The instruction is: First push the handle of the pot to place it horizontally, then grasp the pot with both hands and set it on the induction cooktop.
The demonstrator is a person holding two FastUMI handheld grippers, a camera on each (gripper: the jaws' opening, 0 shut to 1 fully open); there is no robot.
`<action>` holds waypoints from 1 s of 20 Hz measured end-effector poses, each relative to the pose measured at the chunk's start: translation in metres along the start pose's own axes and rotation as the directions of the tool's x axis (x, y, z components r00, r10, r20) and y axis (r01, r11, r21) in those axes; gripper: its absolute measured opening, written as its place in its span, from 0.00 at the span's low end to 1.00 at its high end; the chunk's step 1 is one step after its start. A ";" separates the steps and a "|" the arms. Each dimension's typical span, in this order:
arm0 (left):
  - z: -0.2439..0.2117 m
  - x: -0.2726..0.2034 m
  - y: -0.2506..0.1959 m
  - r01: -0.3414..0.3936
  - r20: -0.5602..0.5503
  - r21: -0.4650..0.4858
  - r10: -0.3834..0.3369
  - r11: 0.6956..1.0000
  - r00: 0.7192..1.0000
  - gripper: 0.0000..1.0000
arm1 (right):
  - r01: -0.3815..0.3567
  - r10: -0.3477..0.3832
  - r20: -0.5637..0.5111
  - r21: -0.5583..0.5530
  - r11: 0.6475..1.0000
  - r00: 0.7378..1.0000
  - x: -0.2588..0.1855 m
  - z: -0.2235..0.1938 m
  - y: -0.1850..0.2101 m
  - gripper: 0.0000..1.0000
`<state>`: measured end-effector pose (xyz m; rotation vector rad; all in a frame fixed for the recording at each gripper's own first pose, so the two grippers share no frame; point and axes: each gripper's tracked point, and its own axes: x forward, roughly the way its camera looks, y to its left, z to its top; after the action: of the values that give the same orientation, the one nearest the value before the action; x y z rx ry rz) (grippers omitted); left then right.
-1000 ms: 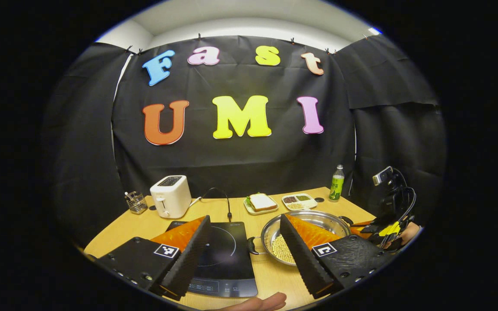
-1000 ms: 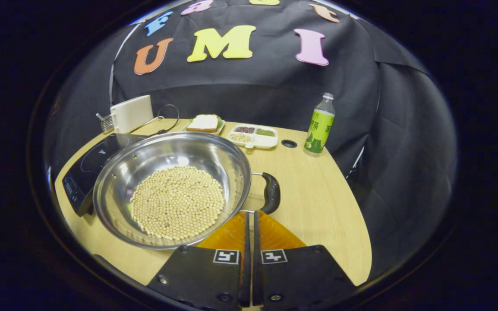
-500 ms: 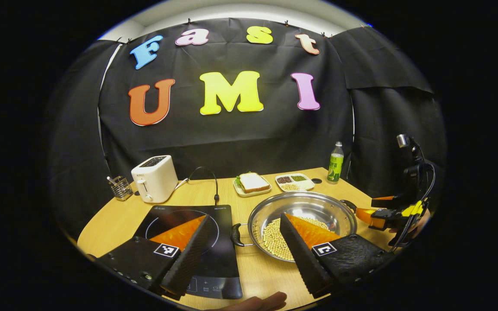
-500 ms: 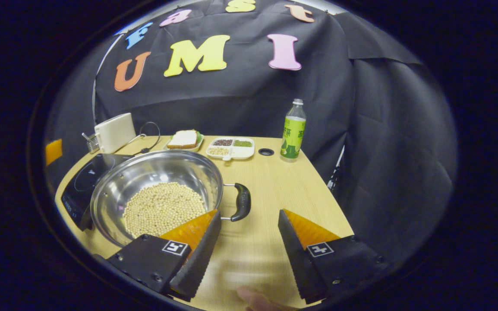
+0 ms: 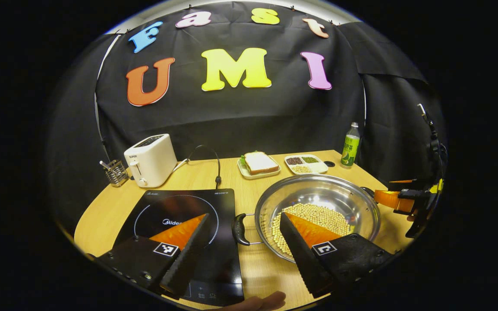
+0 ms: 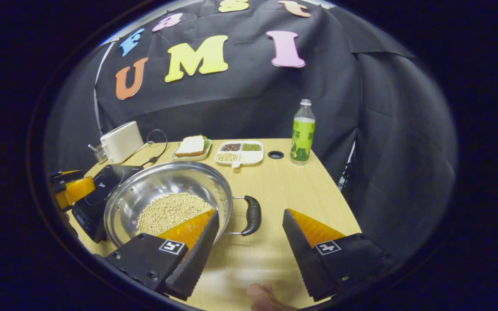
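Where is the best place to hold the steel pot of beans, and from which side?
Take the pot by its two black side handles, one claw per handle, left claw from the cooktop side. They stick out level; the round wall probably slips.

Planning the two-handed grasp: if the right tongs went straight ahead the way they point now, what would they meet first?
Probably the pot's right handle, which sits just ahead between the open right tongs, slightly left of centre; depth is unclear.

Table: cooktop, pot, toaster, plate, bottle.
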<state>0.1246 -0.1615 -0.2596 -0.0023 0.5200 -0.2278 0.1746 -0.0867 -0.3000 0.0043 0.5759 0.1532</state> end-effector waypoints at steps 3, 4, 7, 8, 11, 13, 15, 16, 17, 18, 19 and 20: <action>-0.016 0.017 -0.003 0.011 -0.069 -0.001 -0.011 1.000 0.998 0.96 | -0.001 0.001 -0.043 -0.002 1.000 0.999 0.024 -0.006 0.002 0.95; -0.021 0.023 -0.001 0.001 -0.086 -0.002 -0.002 1.000 0.996 0.96 | 0.008 -0.008 -0.057 -0.001 1.000 0.998 0.030 -0.008 0.000 0.95; -0.029 0.037 -0.002 -0.011 -0.124 -0.002 0.011 1.000 0.992 0.97 | 0.036 -0.037 -0.087 -0.014 0.999 0.996 0.046 -0.015 -0.010 0.95; -0.032 0.040 -0.002 -0.015 -0.135 0.002 0.016 1.000 0.991 0.96 | 0.022 -0.022 -0.087 -0.001 1.000 0.996 0.050 -0.016 -0.011 0.96; -0.039 0.048 -0.003 -0.018 -0.164 0.008 0.019 1.000 0.986 1.00 | 0.001 0.002 -0.095 0.033 0.999 0.995 0.052 -0.014 -0.012 0.99; -0.045 0.052 -0.003 -0.016 -0.187 -0.008 0.015 1.000 0.982 0.96 | 0.002 0.001 -0.091 0.024 1.000 0.996 0.054 -0.012 -0.014 0.99; -0.050 0.055 -0.005 -0.015 -0.200 -0.024 0.010 1.000 0.980 0.95 | -0.001 0.004 -0.095 0.036 0.999 0.995 0.054 -0.013 -0.013 1.00; -0.052 0.056 -0.008 -0.006 -0.205 -0.034 -0.001 0.999 0.979 0.95 | -0.006 0.009 -0.101 0.038 0.999 0.995 0.055 -0.013 -0.013 0.99; -0.051 0.058 -0.008 -0.012 -0.205 -0.040 0.004 0.999 0.979 0.95 | -0.015 0.019 -0.103 0.037 0.999 0.995 0.056 -0.014 -0.011 1.00; -0.051 0.060 -0.005 -0.020 -0.198 -0.037 0.013 0.999 0.980 0.94 | -0.021 0.025 -0.110 0.036 0.999 0.994 0.056 -0.015 -0.009 1.00; -0.050 0.061 -0.004 -0.027 -0.196 -0.038 0.019 0.999 0.981 0.81 | -0.027 0.031 -0.110 0.042 0.999 0.993 0.056 -0.014 -0.008 0.97; -0.050 0.062 -0.002 -0.036 -0.193 -0.040 0.028 0.999 0.981 0.89 | -0.029 0.035 -0.117 0.050 0.998 0.993 0.057 -0.014 -0.006 0.96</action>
<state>0.1526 -0.1737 -0.3333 -0.0144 0.7172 -0.1858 0.2152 -0.0848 -0.3427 0.0516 0.6977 0.1711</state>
